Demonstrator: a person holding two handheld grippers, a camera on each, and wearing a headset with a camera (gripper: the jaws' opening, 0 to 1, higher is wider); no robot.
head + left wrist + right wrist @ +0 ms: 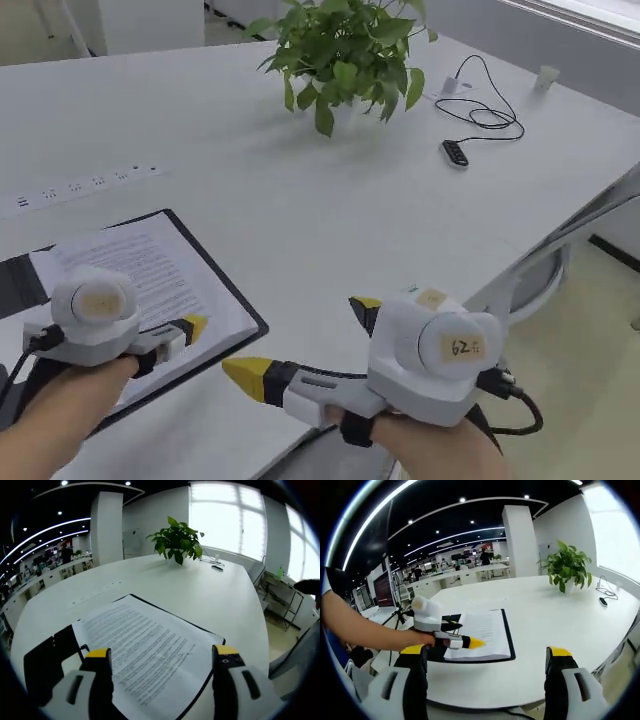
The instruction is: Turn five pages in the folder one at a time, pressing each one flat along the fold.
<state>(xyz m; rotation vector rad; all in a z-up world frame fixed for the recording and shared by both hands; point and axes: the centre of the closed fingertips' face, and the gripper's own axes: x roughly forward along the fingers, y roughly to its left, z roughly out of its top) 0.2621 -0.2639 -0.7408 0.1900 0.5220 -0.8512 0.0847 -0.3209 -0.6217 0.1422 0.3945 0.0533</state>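
Note:
The open folder (215,300) lies at the table's near left corner, black cover under a printed page (150,270). My left gripper (185,330) hovers over the page's near edge, jaws wide apart with nothing between them. In the left gripper view the page (145,650) runs between and beyond those jaws (162,655). My right gripper (305,340) is to the right of the folder at the table's near edge, open and empty. The right gripper view (485,651) looks toward the folder (485,630) and the left gripper (447,637) above it.
A potted plant (345,50) stands at the table's far middle, with a small remote (454,153) and a coiled cable (485,115) to its right. Sockets (80,187) are set into the white table (300,210). A chair (540,280) sits past the right edge.

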